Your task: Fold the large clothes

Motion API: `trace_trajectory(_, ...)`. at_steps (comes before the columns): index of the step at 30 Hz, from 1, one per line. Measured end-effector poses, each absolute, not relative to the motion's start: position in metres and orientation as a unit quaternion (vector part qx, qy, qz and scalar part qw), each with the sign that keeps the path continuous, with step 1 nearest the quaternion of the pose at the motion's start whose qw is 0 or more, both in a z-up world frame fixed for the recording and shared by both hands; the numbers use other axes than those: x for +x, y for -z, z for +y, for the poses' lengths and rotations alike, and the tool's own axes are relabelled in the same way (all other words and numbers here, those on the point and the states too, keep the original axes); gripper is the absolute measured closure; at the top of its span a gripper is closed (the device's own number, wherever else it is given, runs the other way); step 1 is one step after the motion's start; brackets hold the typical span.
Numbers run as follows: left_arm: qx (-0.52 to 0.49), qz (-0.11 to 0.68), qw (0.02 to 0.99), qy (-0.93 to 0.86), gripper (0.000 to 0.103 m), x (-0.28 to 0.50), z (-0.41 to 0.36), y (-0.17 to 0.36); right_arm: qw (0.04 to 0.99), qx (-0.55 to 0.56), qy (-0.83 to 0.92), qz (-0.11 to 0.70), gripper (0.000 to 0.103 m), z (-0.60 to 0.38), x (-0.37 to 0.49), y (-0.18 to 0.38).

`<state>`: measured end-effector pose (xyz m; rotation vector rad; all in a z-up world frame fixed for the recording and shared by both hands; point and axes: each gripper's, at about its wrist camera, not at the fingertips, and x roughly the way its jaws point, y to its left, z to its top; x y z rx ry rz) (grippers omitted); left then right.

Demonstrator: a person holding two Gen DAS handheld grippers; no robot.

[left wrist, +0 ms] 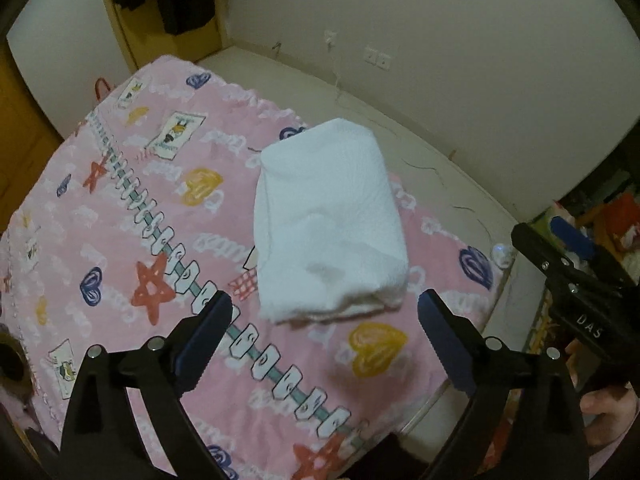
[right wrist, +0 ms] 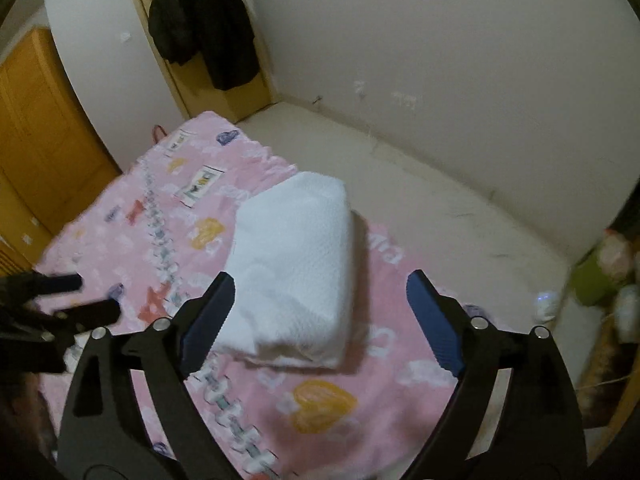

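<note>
A white textured garment (left wrist: 328,224), folded into a thick rectangular bundle, lies on a pink patterned blanket (left wrist: 120,240). It also shows in the right wrist view (right wrist: 296,264) on the same blanket (right wrist: 320,400). My left gripper (left wrist: 324,304) is open and empty, held above the blanket just in front of the bundle's near edge. My right gripper (right wrist: 320,284) is open and empty, hovering over the bundle's near end. The right gripper also shows at the right edge of the left wrist view (left wrist: 568,256). The left gripper appears blurred at the left of the right wrist view (right wrist: 76,296).
The blanket lies on a cream mattress (left wrist: 360,92) against a white wall. A thin cable (left wrist: 432,168) trails on the mattress. Dark coats (right wrist: 204,20) hang at the far corner. A wooden door (right wrist: 40,140) stands left. Colourful clutter (left wrist: 608,224) sits past the mattress's right edge.
</note>
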<state>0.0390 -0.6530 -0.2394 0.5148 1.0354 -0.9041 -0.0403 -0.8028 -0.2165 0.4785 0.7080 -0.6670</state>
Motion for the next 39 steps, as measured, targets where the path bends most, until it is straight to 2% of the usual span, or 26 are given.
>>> trace_trajectory(3,0.256,0.443,0.757,0.407,0.012,0.023,-0.631,0.211,0.867,0.201,0.331,0.312,0.008,-0.773,-0.061,0.177)
trace_trajectory(9,0.263,0.428,0.769,0.395,0.012,-0.009,-0.609,0.174,0.874,0.189,0.325,0.309,0.007,-0.742,-0.093,0.133)
trace_trajectory(15,0.173,0.467,0.788,0.361,0.012,-0.023,-0.591,0.148,0.888,0.17,0.28,0.323,0.007,-0.73,-0.121,0.103)
trace_trajectory(22,0.196,0.439,0.803,0.352,0.012,-0.058,-0.591,0.115,0.898,0.18,0.253,0.311,0.007,-0.718,-0.147,0.067)
trace_trajectory(28,0.21,0.435,0.799,0.358,0.012,-0.07,-0.591,0.102,0.893,0.209,0.261,0.302,0.007,-0.714,-0.156,0.053)
trace_trajectory(39,0.218,0.44,0.792,0.363,0.012,-0.066,-0.587,0.099,0.878,0.229,0.277,0.316,0.007,-0.714,-0.15,0.059)
